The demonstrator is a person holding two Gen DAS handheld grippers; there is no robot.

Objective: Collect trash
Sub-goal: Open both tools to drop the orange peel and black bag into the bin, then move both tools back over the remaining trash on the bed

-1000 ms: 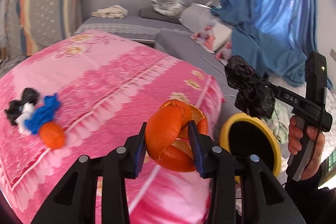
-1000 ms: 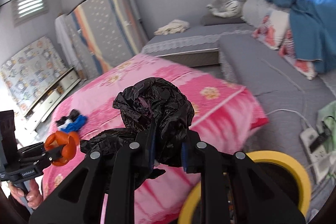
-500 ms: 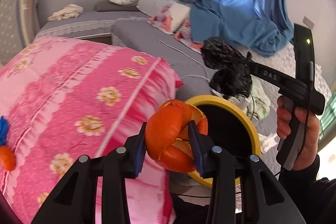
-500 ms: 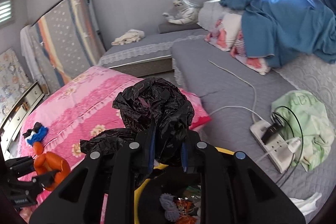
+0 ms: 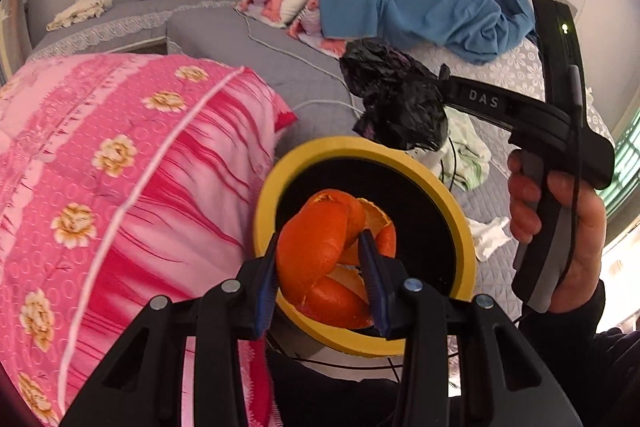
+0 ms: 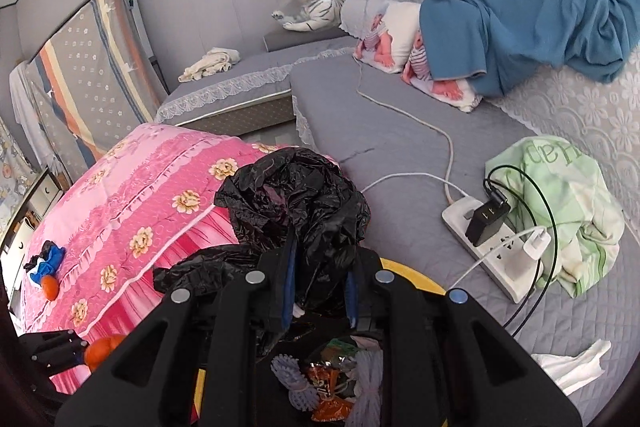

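Note:
My left gripper (image 5: 320, 279) is shut on a curl of orange peel (image 5: 320, 251), held over the near rim of a yellow-rimmed bin (image 5: 466, 227) with a black liner. My right gripper (image 6: 318, 281) is shut on a crumpled black plastic bag (image 6: 296, 195); in the left wrist view that black bag (image 5: 396, 99) hangs above the bin's far rim, with a hand (image 5: 560, 211) on the handle. The right wrist view looks down into the bin (image 6: 412, 271), where wrappers and purple scraps (image 6: 332, 383) lie. The peel (image 6: 102, 347) also shows at lower left there.
A pink flowered quilt (image 5: 104, 163) lies left of the bin, with a blue, black and orange trash pile (image 6: 46, 267) on its far part. On the grey mat lie a power strip (image 6: 492, 247) with cables, a green cloth (image 6: 568, 211) and white tissue (image 6: 572, 367).
Both grippers swung from the pink quilt toward the bin and dropped lower; the peel now hangs over the bin's opening and the black bag over its far rim. Both grips are unchanged.

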